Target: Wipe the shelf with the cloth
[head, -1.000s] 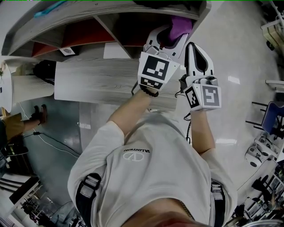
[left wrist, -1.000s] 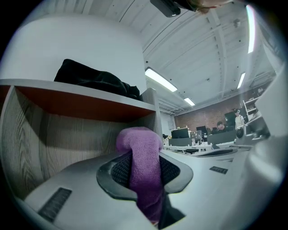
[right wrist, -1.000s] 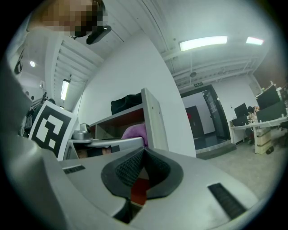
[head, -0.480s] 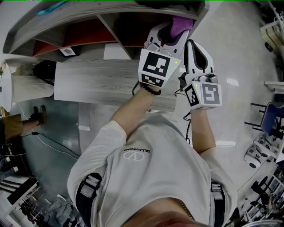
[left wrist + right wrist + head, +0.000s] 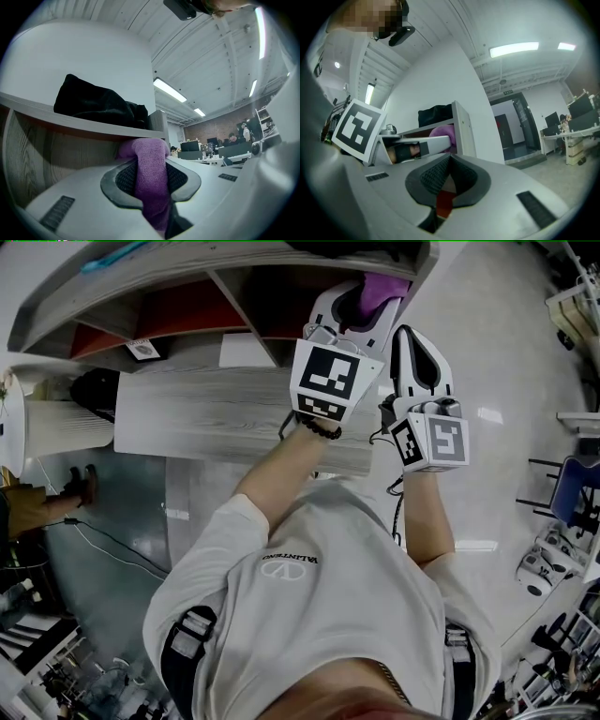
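My left gripper (image 5: 361, 298) is shut on a purple cloth (image 5: 380, 292), which sticks out past its tips into the right-hand shelf compartment (image 5: 281, 306). In the left gripper view the cloth (image 5: 151, 176) is pinched between the dark pads and bulges up under the wood shelf board (image 5: 75, 123). My right gripper (image 5: 419, 351) hangs just right of the left one, outside the shelf's end panel, its jaws closed together with nothing between them (image 5: 446, 176). From the right gripper view the cloth (image 5: 440, 132) shows behind the left gripper's body.
A black bundle (image 5: 101, 105) lies on the board above the cloth. The shelf's grey end panel (image 5: 463, 129) stands between the two grippers. A grey wood-grain surface (image 5: 216, 409) lies below the shelf. Desks and people sit far off at the right (image 5: 234, 140).
The left gripper with the cloth has shifted slightly up and further into the shelf compartment. The right gripper has stayed put.
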A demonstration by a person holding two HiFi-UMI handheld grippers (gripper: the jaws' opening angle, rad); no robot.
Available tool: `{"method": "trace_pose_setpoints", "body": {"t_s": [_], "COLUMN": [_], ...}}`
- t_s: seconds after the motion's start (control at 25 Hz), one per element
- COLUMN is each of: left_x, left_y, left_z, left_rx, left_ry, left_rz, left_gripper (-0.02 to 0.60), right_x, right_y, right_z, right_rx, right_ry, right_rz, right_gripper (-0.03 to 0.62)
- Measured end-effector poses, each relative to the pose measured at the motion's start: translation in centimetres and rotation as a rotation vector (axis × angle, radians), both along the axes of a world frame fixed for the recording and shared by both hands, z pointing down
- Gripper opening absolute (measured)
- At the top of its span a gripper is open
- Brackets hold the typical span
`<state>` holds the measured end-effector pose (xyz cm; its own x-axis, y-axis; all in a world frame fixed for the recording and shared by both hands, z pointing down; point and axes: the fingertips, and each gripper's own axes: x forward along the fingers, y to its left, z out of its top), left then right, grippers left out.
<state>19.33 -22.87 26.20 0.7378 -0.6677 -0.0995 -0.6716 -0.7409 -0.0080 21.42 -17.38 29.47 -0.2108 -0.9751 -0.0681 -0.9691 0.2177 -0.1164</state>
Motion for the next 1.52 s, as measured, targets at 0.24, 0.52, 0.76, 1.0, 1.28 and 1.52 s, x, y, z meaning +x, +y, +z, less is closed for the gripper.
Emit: {"method": "trace_pose_setpoints", "body": {"t_s": [0.24, 0.52, 0.76, 1.0, 1.28, 1.52], "left_x": [-0.9, -2.6, -4.4, -6.5, -8.3, -9.9], "left_y": [0.1, -0.3, -0.6, -1.5, -2.0, -2.3], "left_z": [-0.5, -0.5, -0.7, -0.5, -0.5, -0.6], "left_rx": [0.010, 0.001, 0.004, 0.005, 0.010, 0.013], "left_ry": [0.010, 0.028, 0.031, 0.035, 0.031, 0.037], "left_rz": [-0.011, -0.040, -0.075, -0.107, -0.135, -0.171], "left_gripper": [0.103, 0.103, 0.103, 0.103, 0.103, 0.103], "right_x": [-1.0, -1.8, -2.6, -4.2, -6.2, -7.1], "right_y": [0.1, 0.2, 0.0, -0.7, -1.3, -1.5], "right_z": [-0.2, -0.1, 0.2, 0.3, 0.5, 0.9], "right_rx": [0.008, 0.007, 0.000, 0.000, -0.005, -0.015], "right_ry": [0.005, 0.009, 0.011, 0.012, 0.017, 0.018], "right_rz": [-0.011, -0.024, -0.042, -0.067, -0.112, -0.131], "right_gripper": [0.001, 0.002, 0.001, 0.000, 0.001, 0.001]}}
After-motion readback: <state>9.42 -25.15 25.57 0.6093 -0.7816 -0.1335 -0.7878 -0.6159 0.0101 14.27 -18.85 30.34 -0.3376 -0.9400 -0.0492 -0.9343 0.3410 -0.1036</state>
